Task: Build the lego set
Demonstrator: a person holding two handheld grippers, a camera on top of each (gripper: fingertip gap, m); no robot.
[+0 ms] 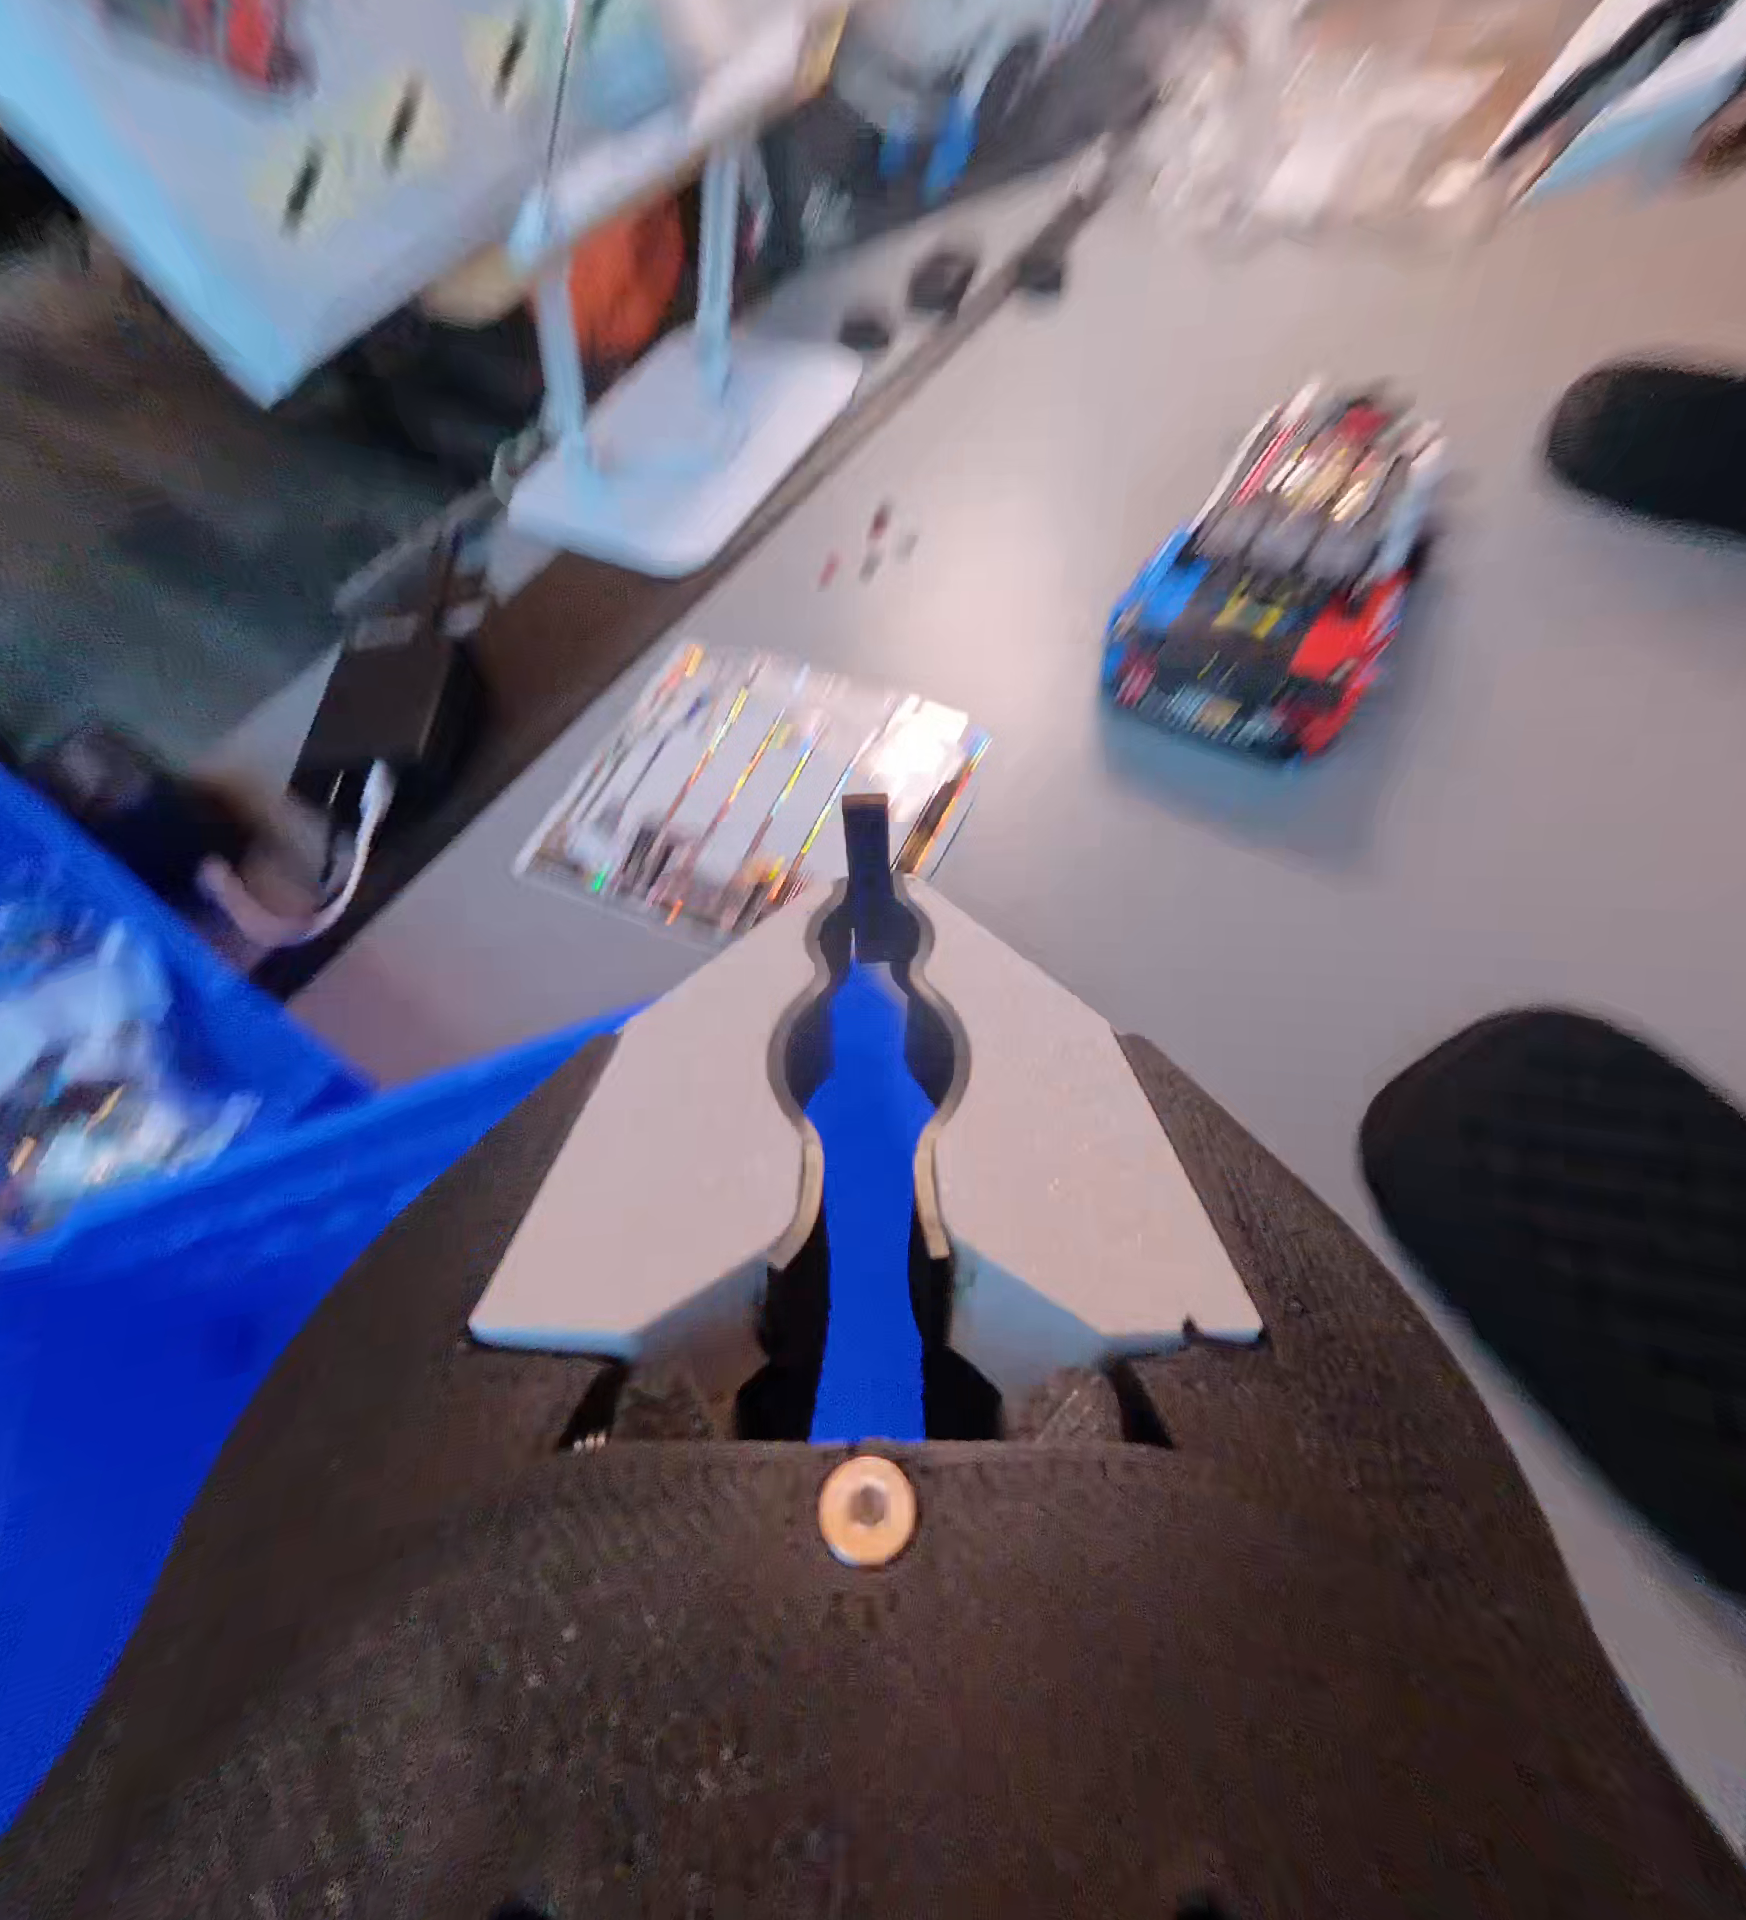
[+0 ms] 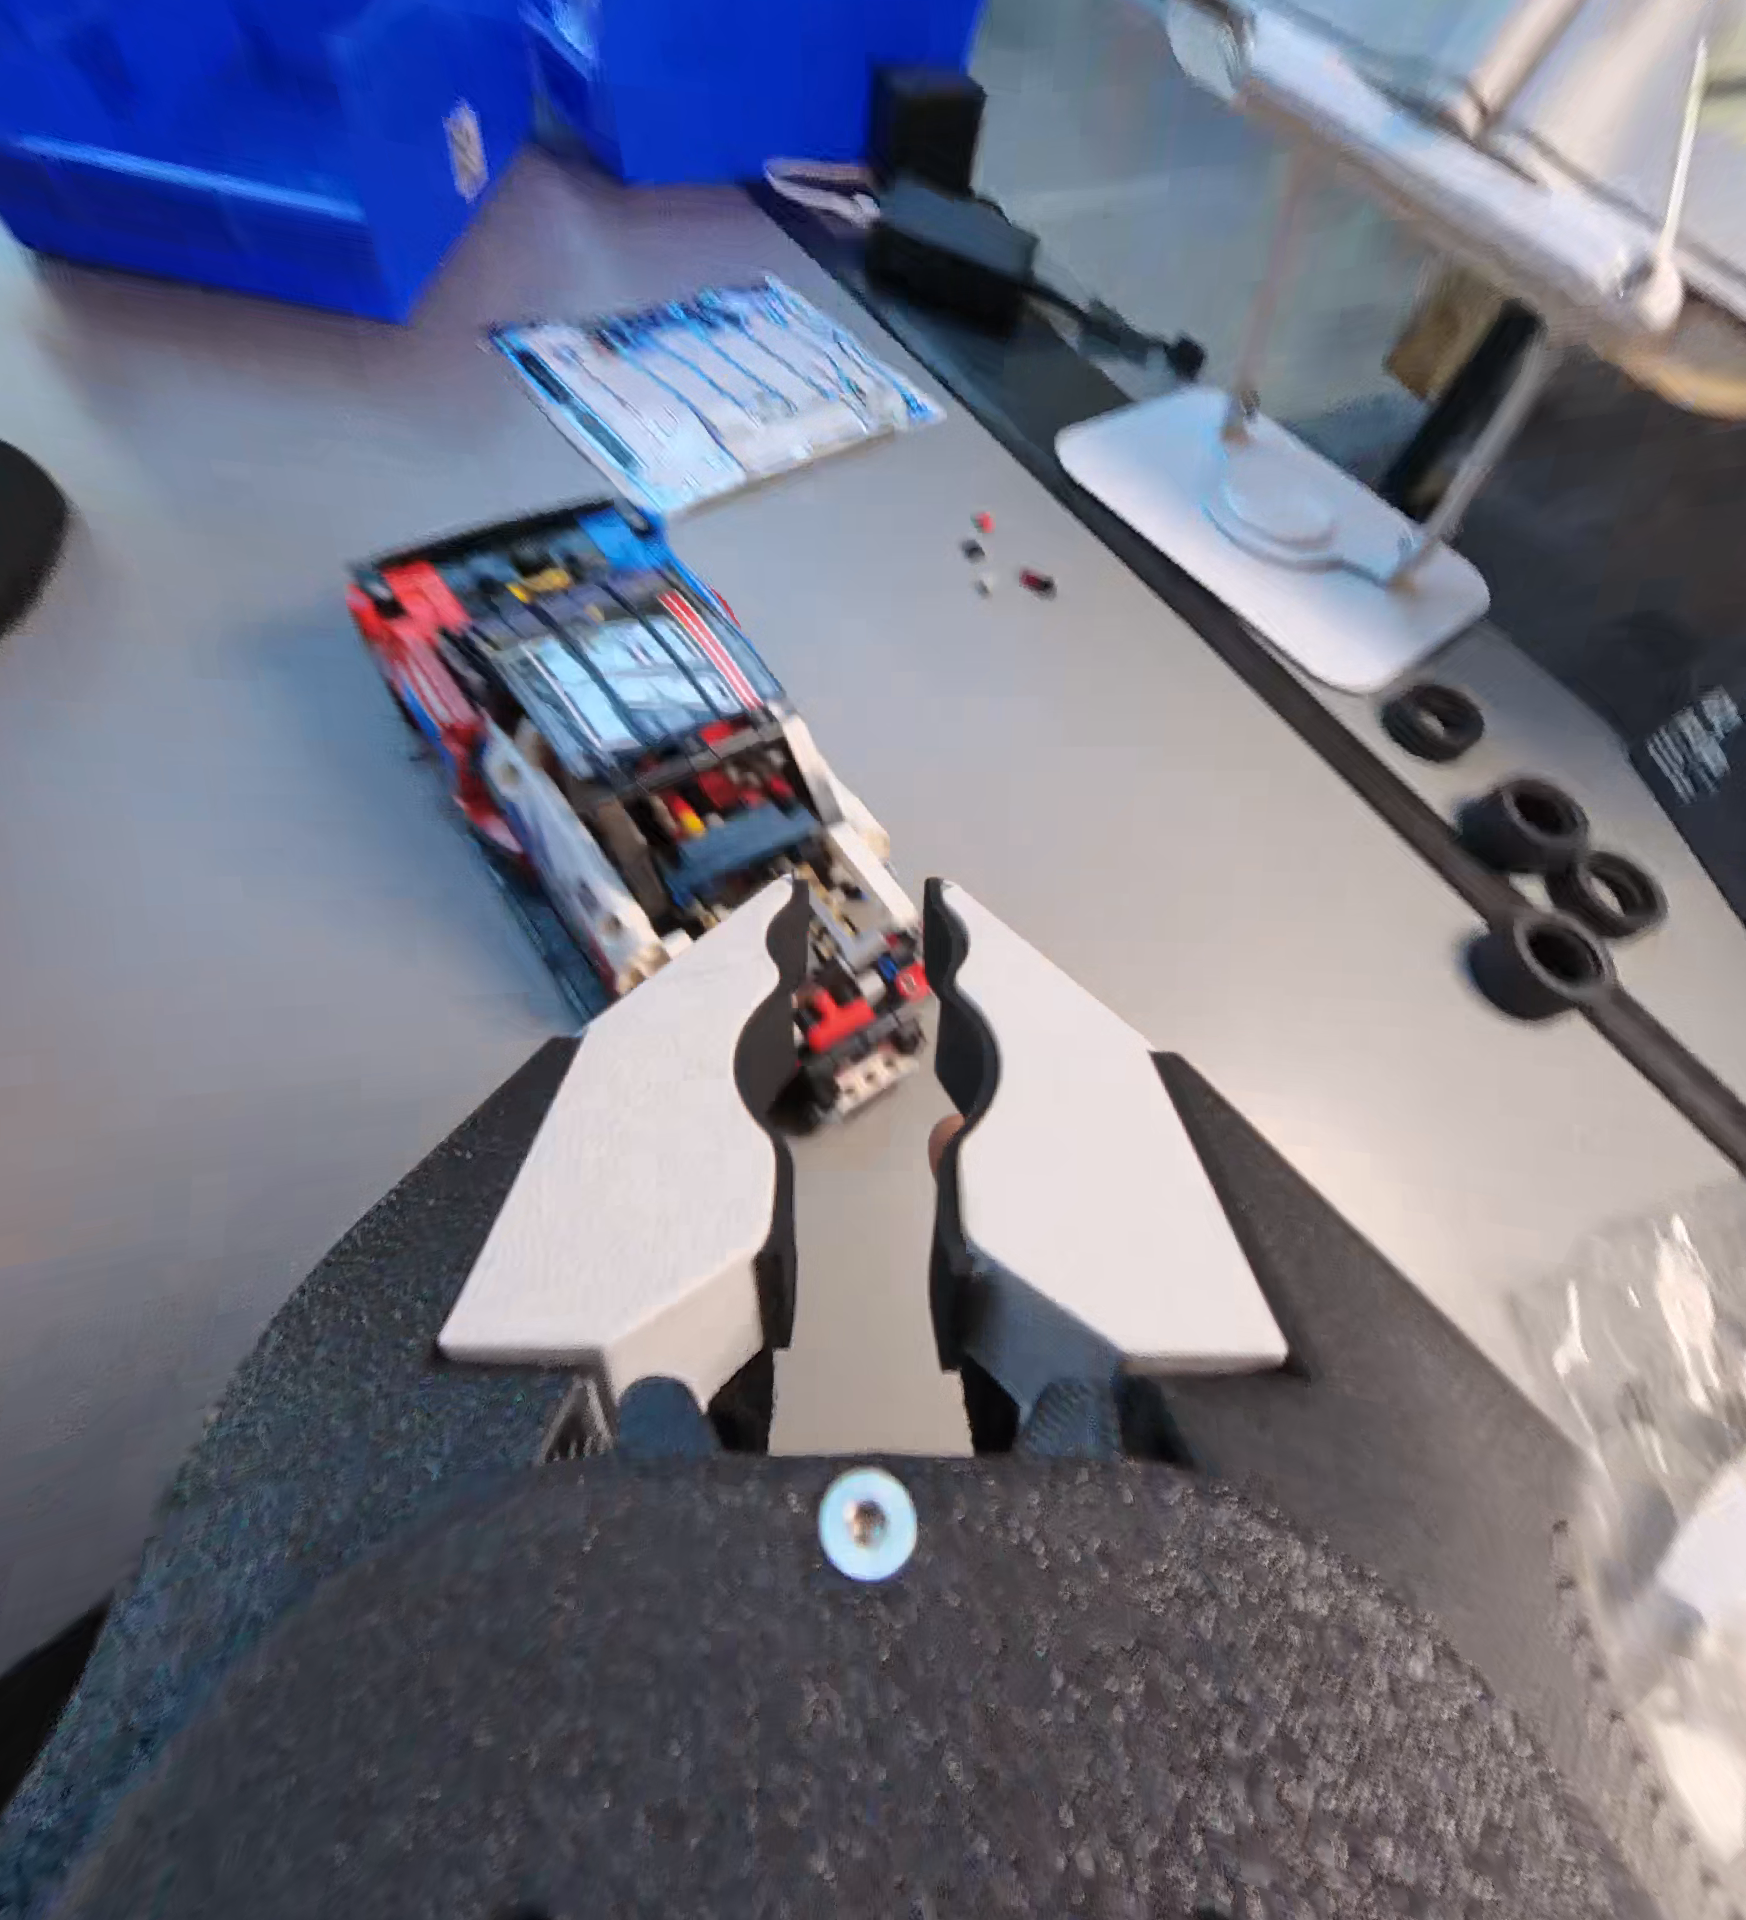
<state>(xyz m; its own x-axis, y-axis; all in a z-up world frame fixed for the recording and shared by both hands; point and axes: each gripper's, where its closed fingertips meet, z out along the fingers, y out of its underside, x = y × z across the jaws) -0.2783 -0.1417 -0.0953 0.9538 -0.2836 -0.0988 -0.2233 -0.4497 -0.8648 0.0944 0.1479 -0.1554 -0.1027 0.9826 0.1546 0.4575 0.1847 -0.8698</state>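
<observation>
The partly built lego car (image 2: pixel 620 748), red, blue, white and black, lies on the grey table; it also shows in the left wrist view (image 1: pixel 1274 582). My left gripper (image 1: pixel 869 899) is shut on a small black lego piece (image 1: pixel 867 836) that sticks out past its tips, held in the air above a blue bin (image 1: pixel 121 1299) and the table edge. My right gripper (image 2: pixel 864 904) is open and empty, just above the near end of the car, which shows between its fingers.
A sticker sheet (image 2: pixel 713 384) lies beyond the car. Small loose pieces (image 2: pixel 1004 566) and several black tyres (image 2: pixel 1529 821) lie near a white lamp base (image 2: pixel 1274 530). Blue bins (image 2: pixel 225 156) stand at the back left, a plastic bag (image 2: pixel 1700 1455) at right, a black pad (image 1: pixel 1617 1247). My right fingertips sit around 50 centimetres from my left ones.
</observation>
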